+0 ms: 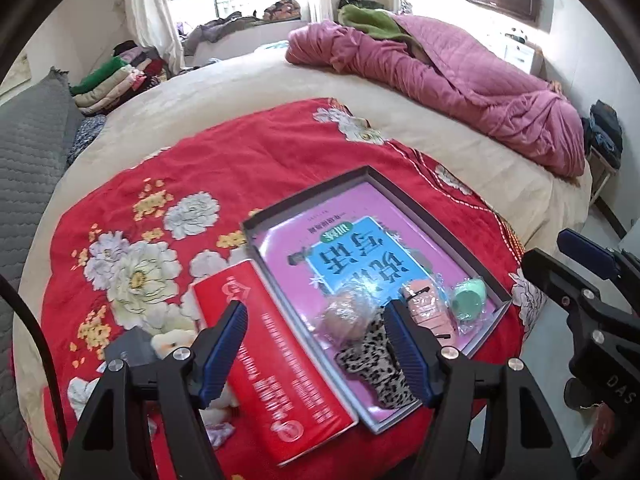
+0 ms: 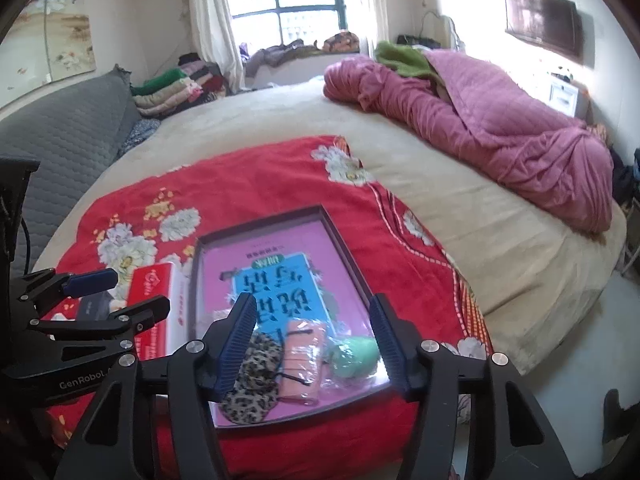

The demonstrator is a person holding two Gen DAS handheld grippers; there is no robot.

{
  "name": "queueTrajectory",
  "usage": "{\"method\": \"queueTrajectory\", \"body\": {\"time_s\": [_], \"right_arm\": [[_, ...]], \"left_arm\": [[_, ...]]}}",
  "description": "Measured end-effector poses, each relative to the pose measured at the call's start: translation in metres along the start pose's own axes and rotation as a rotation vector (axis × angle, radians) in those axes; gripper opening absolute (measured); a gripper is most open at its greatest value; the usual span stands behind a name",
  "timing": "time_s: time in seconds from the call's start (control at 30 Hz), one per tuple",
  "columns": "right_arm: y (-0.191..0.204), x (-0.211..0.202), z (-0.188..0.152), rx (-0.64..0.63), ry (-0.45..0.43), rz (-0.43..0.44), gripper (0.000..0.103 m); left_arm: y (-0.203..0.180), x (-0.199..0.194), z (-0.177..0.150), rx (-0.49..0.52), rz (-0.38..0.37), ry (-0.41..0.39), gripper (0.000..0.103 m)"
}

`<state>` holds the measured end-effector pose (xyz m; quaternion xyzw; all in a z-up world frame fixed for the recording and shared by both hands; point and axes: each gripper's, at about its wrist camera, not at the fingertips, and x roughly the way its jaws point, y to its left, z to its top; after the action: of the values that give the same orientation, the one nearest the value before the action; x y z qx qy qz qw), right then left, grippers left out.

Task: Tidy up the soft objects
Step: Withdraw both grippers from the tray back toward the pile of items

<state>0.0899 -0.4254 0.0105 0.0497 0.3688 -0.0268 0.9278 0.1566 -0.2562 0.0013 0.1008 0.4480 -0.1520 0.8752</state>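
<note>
Left gripper (image 1: 318,338) hangs above the tray, jaws wide, nothing between the pads. Right gripper (image 2: 314,338) the same: wide apart, empty, hovering over the tray's near end.

Soft things sit in a row at the near end of the tray (image 2: 344,236): leopard-print pouch (image 2: 250,376), pink folded cloth (image 2: 302,360) with a black clip on it, green round thing in a plastic wrapper (image 2: 354,352). In the left view a fourth one, a beige ball in clear wrap (image 1: 344,314), lies just beside the leopard pouch. All rest on a pink book (image 1: 360,256) lining the tray.

Outside the tray: red box (image 1: 272,364) touching its left edge, and beyond that a cream plush toy (image 1: 172,342) beside a small dark box (image 1: 130,350), all on the red flowered blanket (image 1: 224,160).

Risks:
- Plush toy probably not sorted yet; it is partly hidden by the left finger, so a grab could hit the dark box or red box.
- Wrappers are slick, pads may slip or drag a neighbour.
- Items crowd together; wide jaws could catch two.
- Tray sits on soft bedding near the bed edge; a push down may tip or slide it.
</note>
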Motion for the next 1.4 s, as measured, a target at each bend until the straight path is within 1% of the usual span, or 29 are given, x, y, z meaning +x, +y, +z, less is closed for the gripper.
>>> {"method": "queueTrajectory", "body": {"time_s": [0.27, 0.57, 0.67, 0.87, 1.03, 1.13, 1.2, 1.33, 1.4], "right_arm": [[0.037, -0.026, 0.005, -0.026, -0.035, 0.025, 0.061], [0.095, -0.036, -0.004, -0.089, -0.035, 0.067, 0.061], [0.121, -0.038, -0.006, -0.118, -0.034, 0.094, 0.061], [0.174, -0.038, -0.013, -0.190, -0.023, 0.147, 0.061], [0.212, -0.028, -0.024, -0.238, 0.016, 0.185, 0.061], [0.233, -0.018, -0.035, -0.244, 0.052, 0.219, 0.061], [0.247, -0.008, -0.046, -0.250, 0.085, 0.241, 0.061], [0.275, 0.008, -0.071, -0.312, 0.129, 0.244, 0.061], [0.282, 0.016, -0.081, -0.325, 0.153, 0.250, 0.061]], "left_arm": [[0.038, -0.030, -0.014, -0.043, 0.030, -0.027, 0.070], [0.093, -0.058, -0.040, -0.116, 0.067, -0.044, 0.070], [0.121, -0.069, -0.053, -0.158, 0.088, -0.048, 0.070], [0.184, -0.091, -0.078, -0.231, 0.166, -0.056, 0.071], [0.239, -0.100, -0.106, -0.321, 0.211, -0.042, 0.071], [0.264, -0.099, -0.127, -0.351, 0.251, -0.021, 0.071], [0.279, -0.093, -0.141, -0.376, 0.257, 0.005, 0.071], [0.298, -0.079, -0.169, -0.416, 0.274, 0.048, 0.071], [0.303, -0.070, -0.182, -0.431, 0.263, 0.076, 0.071]]}}
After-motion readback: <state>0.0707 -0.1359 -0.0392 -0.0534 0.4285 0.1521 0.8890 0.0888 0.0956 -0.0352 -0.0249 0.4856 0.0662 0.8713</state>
